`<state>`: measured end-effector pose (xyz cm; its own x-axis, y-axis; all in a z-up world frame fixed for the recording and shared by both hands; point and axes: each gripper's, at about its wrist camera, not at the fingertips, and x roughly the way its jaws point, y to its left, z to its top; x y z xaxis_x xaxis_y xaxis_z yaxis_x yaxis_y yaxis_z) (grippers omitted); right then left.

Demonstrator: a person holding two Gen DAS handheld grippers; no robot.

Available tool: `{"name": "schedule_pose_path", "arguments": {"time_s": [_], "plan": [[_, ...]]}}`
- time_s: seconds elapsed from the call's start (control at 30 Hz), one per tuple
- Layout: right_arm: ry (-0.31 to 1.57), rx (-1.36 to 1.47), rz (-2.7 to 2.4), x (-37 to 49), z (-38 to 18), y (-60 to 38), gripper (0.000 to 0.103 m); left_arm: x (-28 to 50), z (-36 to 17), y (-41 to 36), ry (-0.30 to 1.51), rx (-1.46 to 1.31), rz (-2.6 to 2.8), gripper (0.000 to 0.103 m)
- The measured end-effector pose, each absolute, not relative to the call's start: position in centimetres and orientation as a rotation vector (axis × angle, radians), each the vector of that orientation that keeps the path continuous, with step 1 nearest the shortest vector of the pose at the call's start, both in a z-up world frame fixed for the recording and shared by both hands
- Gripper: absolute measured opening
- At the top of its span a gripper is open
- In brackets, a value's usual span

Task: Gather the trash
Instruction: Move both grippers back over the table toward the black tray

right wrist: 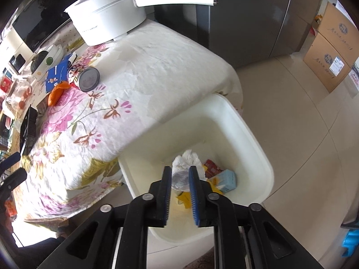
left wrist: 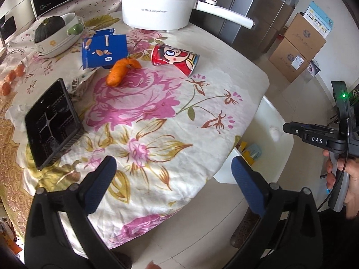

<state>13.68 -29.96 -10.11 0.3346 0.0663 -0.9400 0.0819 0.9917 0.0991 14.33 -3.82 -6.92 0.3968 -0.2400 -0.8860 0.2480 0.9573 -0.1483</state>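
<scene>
Blue-padded right tongs [right wrist: 180, 177] point down over the white bin [right wrist: 258, 148] beside the tabletop [right wrist: 157, 67], jaws slightly apart with a crumpled white tissue [right wrist: 186, 163] between them, its grip uncertain. Left tongs [left wrist: 174, 172] hang wide apart and empty above the floral cloth. On the tabletop lie a red cartoon cup [left wrist: 175, 58], a blue carton [left wrist: 104, 49] and a carrot [left wrist: 122, 71].

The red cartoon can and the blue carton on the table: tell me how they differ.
The red cartoon can is round and lies on its side; the blue carton is boxy and torn open, its flaps up. The can lies alone on the flowered cloth, while the carton has an orange carrot-like piece right against it. Both are on the table, not in the white bin.
</scene>
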Motion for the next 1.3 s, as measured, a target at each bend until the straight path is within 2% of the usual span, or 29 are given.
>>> {"name": "schedule_pose_path", "arguments": {"time_s": [0.03,0.07,0.1,0.57,0.77,1.3], "plan": [[1.224,0.136,-0.030,13.8,-10.1,-29.5,0.058,14.3,-6.9,-3.5,1.119,0.009,-0.306,0.102],[1.209,0.136,-0.045,13.9,-9.9,-29.1,0.074,14.3,-6.8,-3.2,1.117,0.011,-0.302,0.102],[1.197,0.139,-0.047,14.1,-9.7,-28.7,0.076,14.2,-6.7,-2.9,1.115,0.015,-0.298,0.102],[1.180,0.078,0.024,16.5,-9.4,-22.2,0.078,14.1,-6.6,4.5,1.089,-0.001,-0.171,0.102],[1.169,0.069,0.066,17.5,-9.1,-19.7,0.082,14.1,-7.1,8.1,1.089,-0.033,-0.095,0.102],[1.134,-0.039,0.228,19.5,-8.1,-11.5,0.084,15.0,-9.8,15.4,1.140,-0.110,0.030,0.102]]}}
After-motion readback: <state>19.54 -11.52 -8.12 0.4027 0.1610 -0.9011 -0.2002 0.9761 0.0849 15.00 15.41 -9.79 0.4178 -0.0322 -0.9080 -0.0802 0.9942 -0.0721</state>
